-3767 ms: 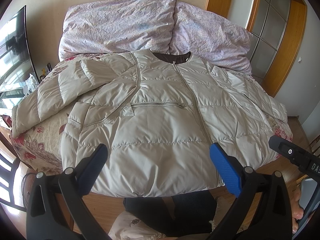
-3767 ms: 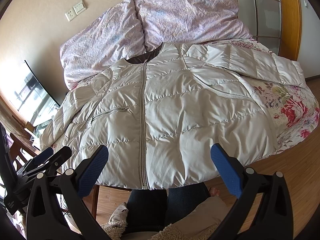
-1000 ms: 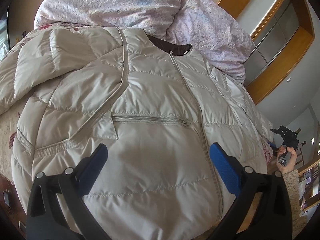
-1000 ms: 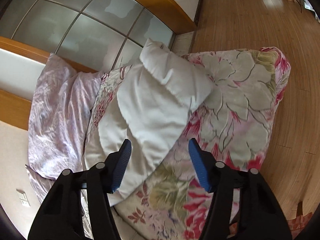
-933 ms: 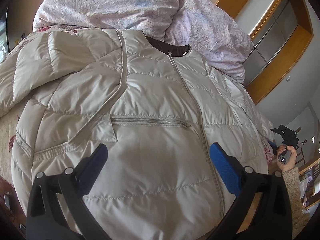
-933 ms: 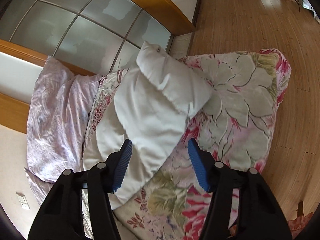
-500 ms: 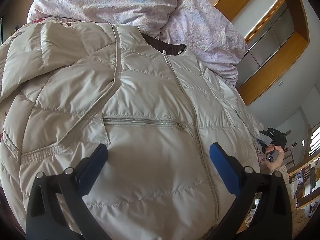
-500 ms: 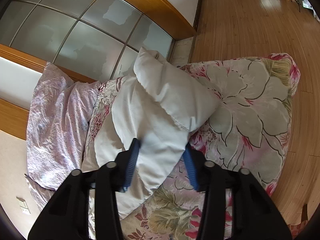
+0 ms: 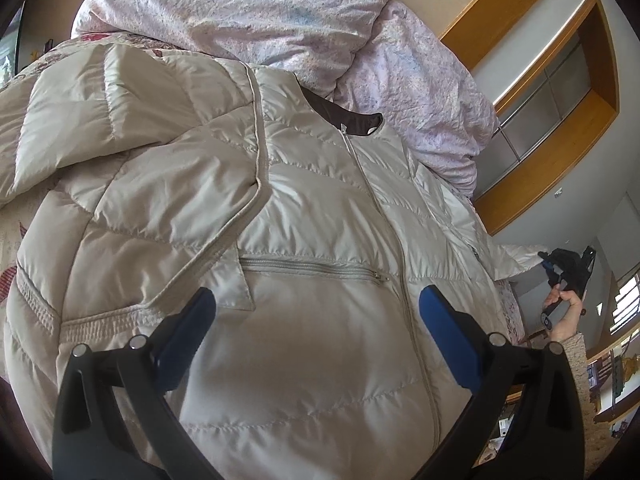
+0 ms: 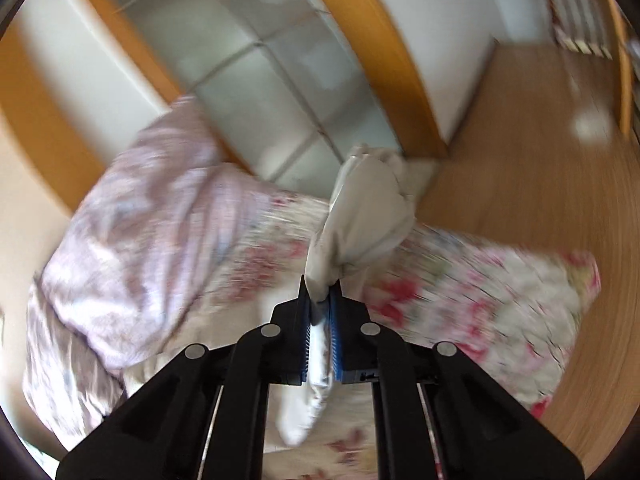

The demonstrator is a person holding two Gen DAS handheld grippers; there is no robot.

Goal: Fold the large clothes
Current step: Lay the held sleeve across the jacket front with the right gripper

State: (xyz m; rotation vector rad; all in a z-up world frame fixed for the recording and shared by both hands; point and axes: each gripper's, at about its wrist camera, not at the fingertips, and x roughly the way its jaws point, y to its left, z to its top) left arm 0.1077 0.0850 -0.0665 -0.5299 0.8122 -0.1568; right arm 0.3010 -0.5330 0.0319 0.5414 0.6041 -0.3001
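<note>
Right wrist view first: the right gripper [image 10: 320,300] is clamped on the sleeve [image 10: 364,216] of the puffer jacket [image 9: 320,280], its jaws having just been closing, and the pale cloth is pinched flat between the blue pads with a bunched puff standing out beyond the tips, above the flowered bedspread [image 10: 480,292]. Over in the left wrist view the left gripper [image 9: 316,312] hangs with its jaws well apart above the jacket's lower front, touching nothing that I can make out. The jacket lies face up on the bed, zipped, its collar toward the pillows [image 9: 280,12], one sleeve folded over the chest on the side away from the wooden door frame [image 9: 560,128]. My read on handling: it looks light, soft and springy, quilted with fill, so it should compress under a grip and puff back; the shiny shell looks slippery, so a shallow pinch may slide off. Better holds, I judge, are the cuff, the ribbed elastic band [image 9: 100,320], the hem or the seam piping, where the cloth is thinner and firmer. The person's right hand [image 9: 564,312] shows beside the jacket, toward the door frame. No brand, label or legible writing shows anywhere on the jacket.
</note>
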